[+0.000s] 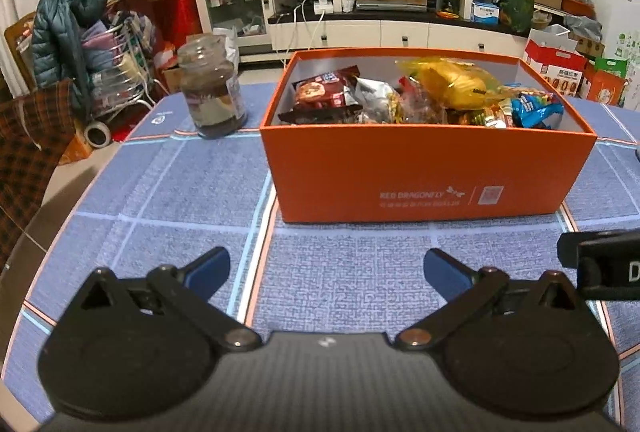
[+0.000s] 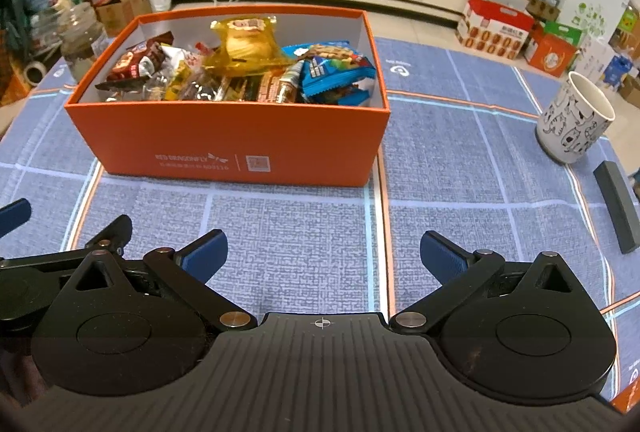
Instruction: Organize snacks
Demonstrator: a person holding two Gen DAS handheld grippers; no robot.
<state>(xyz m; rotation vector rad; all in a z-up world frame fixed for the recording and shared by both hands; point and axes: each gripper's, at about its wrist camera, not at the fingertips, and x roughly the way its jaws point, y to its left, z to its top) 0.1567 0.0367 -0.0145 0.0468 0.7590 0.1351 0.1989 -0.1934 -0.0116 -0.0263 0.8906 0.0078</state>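
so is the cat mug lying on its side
No, the cat mug stands upright on the blue tablecloth, right of the orange box.

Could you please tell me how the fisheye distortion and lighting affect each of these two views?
Left wrist view: straight tablecloth lines bow outward, corners darken, and the background shelves look soft; the orange box is evenly lit. Right wrist view: same barrel bending, the mug leans outward near the edge, and glare whitens the yellow snack bag.

Lighting: even indoor light, moderately bright; soft shadow is cast beneath the orange box [image 1: 424, 171]. Distortion: strong fisheye bending (corners vignetted dark). Background is rendered slightly soft.
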